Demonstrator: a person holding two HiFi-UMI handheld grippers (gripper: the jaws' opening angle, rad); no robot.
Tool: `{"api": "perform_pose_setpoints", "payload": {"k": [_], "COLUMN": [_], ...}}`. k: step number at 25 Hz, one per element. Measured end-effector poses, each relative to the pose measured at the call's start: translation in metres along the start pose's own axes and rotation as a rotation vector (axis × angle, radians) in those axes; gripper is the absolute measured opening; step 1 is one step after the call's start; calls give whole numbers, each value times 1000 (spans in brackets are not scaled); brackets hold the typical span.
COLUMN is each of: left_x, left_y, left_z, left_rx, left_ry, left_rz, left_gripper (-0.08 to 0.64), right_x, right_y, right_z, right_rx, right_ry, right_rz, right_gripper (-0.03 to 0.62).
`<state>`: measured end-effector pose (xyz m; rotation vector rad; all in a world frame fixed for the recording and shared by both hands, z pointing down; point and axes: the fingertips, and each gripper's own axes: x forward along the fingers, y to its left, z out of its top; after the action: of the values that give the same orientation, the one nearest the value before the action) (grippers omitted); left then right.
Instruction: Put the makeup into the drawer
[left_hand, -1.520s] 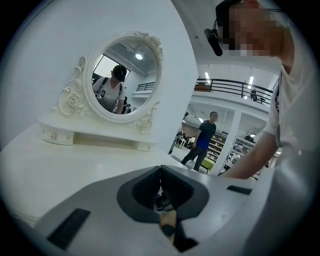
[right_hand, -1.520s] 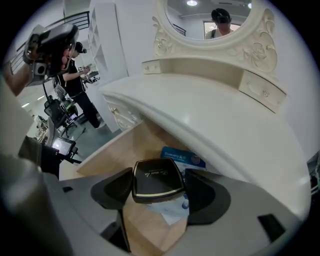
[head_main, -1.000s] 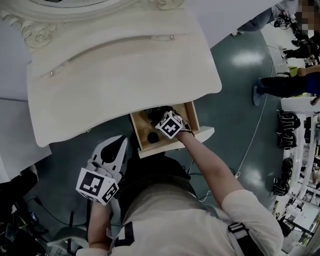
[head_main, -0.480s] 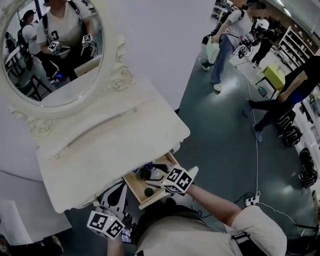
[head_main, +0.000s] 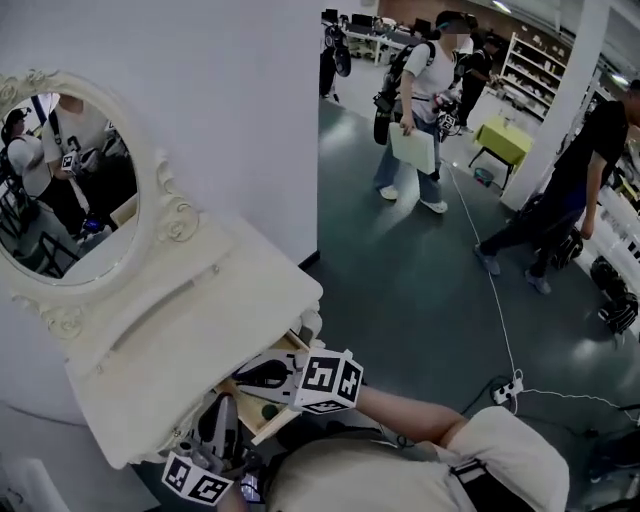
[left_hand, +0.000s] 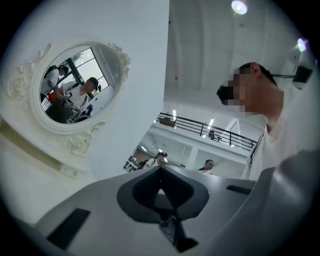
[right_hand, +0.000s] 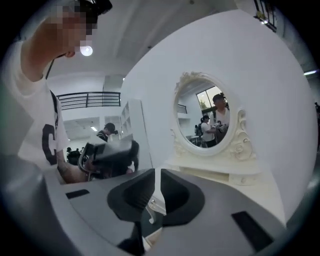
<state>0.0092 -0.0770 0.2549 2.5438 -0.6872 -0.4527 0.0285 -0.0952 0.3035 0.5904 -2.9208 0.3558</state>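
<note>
The white vanity table (head_main: 190, 320) with an oval mirror (head_main: 62, 215) stands against the wall. Its wooden drawer (head_main: 255, 422) is pulled out under the front corner, with a small dark round makeup item (head_main: 268, 409) in it. My right gripper (head_main: 262, 373) hovers above the drawer at the tabletop's edge. Its jaws (right_hand: 156, 171) are closing, with a thin slit left and nothing between them. My left gripper (head_main: 222, 425) is low beside the drawer and points up toward the mirror (left_hand: 75, 85). Its tips (left_hand: 160, 169) meet and hold nothing.
The wall runs behind the vanity. To the right lies a dark floor with a white cable and power strip (head_main: 511, 386). Several people stand or walk at the back (head_main: 418, 110), near shelves and a yellow-green table (head_main: 505, 140).
The right gripper has come up out of the drawer to the tabletop's edge. The left gripper has risen beside the table. The head view has tipped up and now takes in the mirror and the room.
</note>
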Motion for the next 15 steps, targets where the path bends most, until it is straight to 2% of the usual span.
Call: {"api": "perform_pose_setpoints", "payload": {"k": [3,8,11,15], "left_x": [-10,-5,-15,-65], "left_y": [-27,-38,-21,-8], "left_z": [1,-13,-20,-23], "left_rx": [46,106,235,433], "left_ry": [-23,3,65,202], "left_rz": [52,168,244,337], "left_gripper": [58,58,58,58], "right_x": [-30,-66,-59,-30], "right_y": [18,19,11,36], "right_z": [-12,-17,-27,-33], "right_rx": [-7,0,21,20], "right_ry": [37,30,17,-2], "right_rz": [-25,1,26,100], "right_gripper": [40,31,28,28]}}
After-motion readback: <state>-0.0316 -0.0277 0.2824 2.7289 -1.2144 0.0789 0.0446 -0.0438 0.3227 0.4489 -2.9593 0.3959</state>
